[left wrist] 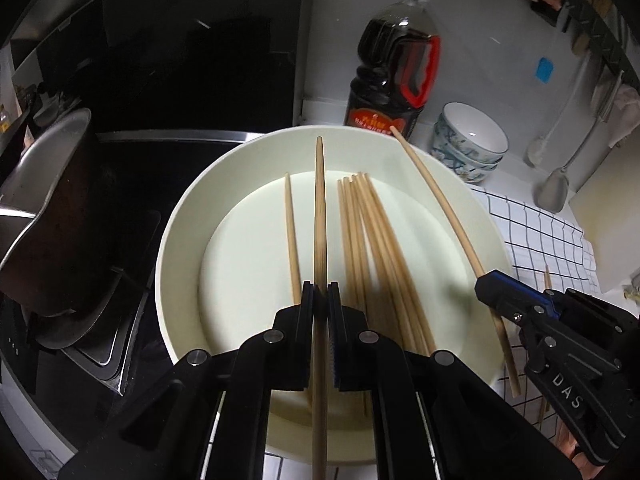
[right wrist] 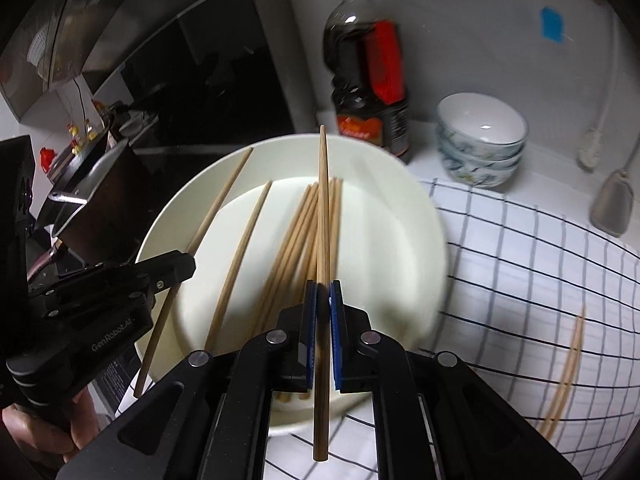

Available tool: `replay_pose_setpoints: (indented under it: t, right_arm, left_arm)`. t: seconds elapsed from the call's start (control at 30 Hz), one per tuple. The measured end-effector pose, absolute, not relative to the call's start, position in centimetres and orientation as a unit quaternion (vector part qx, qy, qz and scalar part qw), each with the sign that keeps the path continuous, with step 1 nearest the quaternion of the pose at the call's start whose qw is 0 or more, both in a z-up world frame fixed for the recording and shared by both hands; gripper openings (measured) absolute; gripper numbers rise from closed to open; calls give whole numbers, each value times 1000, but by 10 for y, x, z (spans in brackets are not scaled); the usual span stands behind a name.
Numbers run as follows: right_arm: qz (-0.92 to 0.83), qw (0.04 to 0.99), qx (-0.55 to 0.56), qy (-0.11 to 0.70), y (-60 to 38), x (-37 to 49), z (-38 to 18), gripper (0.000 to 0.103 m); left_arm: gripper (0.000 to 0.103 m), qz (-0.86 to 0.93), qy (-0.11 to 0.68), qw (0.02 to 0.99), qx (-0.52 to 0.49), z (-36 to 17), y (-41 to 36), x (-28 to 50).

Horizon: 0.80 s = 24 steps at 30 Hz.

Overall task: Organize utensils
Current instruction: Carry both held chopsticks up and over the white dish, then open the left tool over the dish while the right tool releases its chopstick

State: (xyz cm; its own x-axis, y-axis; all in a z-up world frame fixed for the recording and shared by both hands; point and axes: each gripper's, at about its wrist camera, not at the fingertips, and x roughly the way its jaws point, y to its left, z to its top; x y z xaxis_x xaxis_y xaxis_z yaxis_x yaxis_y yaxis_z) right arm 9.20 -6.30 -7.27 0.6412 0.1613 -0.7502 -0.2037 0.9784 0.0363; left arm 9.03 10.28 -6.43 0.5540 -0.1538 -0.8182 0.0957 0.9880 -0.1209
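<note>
A white plate (left wrist: 188,232) holds several wooden chopsticks (left wrist: 376,248) lying side by side, one apart (left wrist: 291,232) at the left. My left gripper (left wrist: 320,292) is shut on one chopstick (left wrist: 319,208) and holds it over the plate. My right gripper (right wrist: 323,290) is shut on another chopstick (right wrist: 323,208), also above the plate (right wrist: 404,248). In the left wrist view the right gripper (left wrist: 486,286) shows at the plate's right rim with its chopstick (left wrist: 440,200). In the right wrist view the left gripper (right wrist: 188,266) holds its chopstick (right wrist: 216,204) at the left. Two more chopsticks (right wrist: 566,376) lie on the checked cloth.
A dark sauce bottle (left wrist: 394,68) stands behind the plate. Stacked patterned bowls (left wrist: 470,144) sit to its right. A spatula (left wrist: 554,192) lies against the wall. A white checked cloth (right wrist: 520,280) covers the counter right. A pot (left wrist: 52,208) sits on the stove left.
</note>
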Motion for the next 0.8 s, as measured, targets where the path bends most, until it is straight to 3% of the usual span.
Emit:
replay_pose_setpoints:
  t: [0.57, 0.63, 0.77, 0.8]
  right_arm:
    - [78, 867, -25, 491, -46, 140, -115, 6]
    - [79, 864, -24, 496, -46, 143, -117, 7]
    - [74, 874, -28, 479, -47, 139, -110, 21]
    - [70, 877, -31, 474, -47, 136, -107, 21]
  left_arm:
    - [8, -69, 523, 848, -42, -106, 111, 129]
    - [16, -63, 522, 849, -42, -104, 112, 129]
    - [68, -41, 500, 864, -48, -92, 122, 124]
    - [69, -38, 495, 867, -50, -89, 125, 123]
